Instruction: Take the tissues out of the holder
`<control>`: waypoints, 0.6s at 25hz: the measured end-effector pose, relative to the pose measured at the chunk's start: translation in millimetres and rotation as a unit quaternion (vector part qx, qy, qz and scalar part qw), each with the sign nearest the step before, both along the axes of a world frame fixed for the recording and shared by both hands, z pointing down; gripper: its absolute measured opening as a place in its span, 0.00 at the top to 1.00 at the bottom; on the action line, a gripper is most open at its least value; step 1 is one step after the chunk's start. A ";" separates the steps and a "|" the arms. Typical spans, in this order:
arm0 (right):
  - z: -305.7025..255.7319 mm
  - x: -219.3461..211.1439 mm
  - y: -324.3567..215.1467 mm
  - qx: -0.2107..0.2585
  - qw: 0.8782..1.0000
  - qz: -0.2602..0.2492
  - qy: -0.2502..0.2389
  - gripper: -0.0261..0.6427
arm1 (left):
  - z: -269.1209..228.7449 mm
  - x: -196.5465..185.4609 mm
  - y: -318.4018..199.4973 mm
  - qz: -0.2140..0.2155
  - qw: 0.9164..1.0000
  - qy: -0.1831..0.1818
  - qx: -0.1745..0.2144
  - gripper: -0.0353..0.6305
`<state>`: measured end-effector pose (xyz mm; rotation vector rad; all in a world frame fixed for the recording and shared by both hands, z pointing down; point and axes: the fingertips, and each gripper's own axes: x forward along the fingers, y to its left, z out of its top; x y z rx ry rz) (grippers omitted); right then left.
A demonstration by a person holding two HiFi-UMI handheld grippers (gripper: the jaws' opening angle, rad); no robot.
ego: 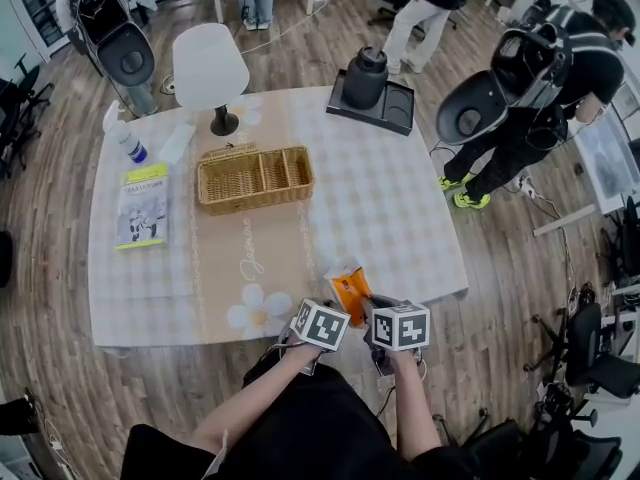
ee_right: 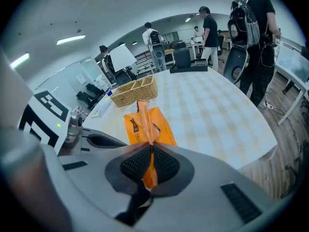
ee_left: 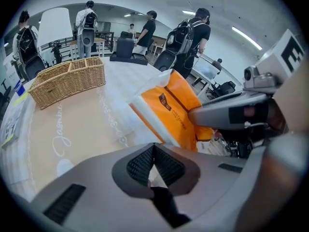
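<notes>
Right gripper view: right gripper (ee_right: 148, 165) clenched on orange tissue pack (ee_right: 150, 124) flap, steadying it at table (ee_right: 217, 105) edge. Left gripper (ee_left: 154, 166) pinching pack's white edge (ee_left: 147, 119), likely to draw tissues out.

We see the tissue pack (ego: 350, 293) wrapped in thin glossy orange plastic film, creased where the right tongs (ee_right: 148, 151) pinch it. Its edge at the left tongs (ee_left: 153, 149) looks whitish and half clear. Both tongs have smooth matt grey plastic shells and black ribbed pads (ee_right: 134, 165). The basket (ego: 255, 178) is rough woven wicker. The tablecloth (ego: 385, 208) is matt checked cloth, and the floor (ego: 60, 218) is wood plank.
</notes>
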<state>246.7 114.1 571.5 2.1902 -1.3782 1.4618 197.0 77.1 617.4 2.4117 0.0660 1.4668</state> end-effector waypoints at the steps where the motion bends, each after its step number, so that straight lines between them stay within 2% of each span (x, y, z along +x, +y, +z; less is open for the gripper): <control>1: 0.7 3.0 -2.0 -0.003 1.000 0.002 0.000 0.94 | 0.8 2.2 -3.6 0.002 1.000 -0.001 -0.001 0.94; 15: -0.5 31.4 -25.6 -0.025 0.999 0.037 0.003 0.94 | 6.9 24.8 -37.4 0.019 0.999 -0.002 -0.028 0.94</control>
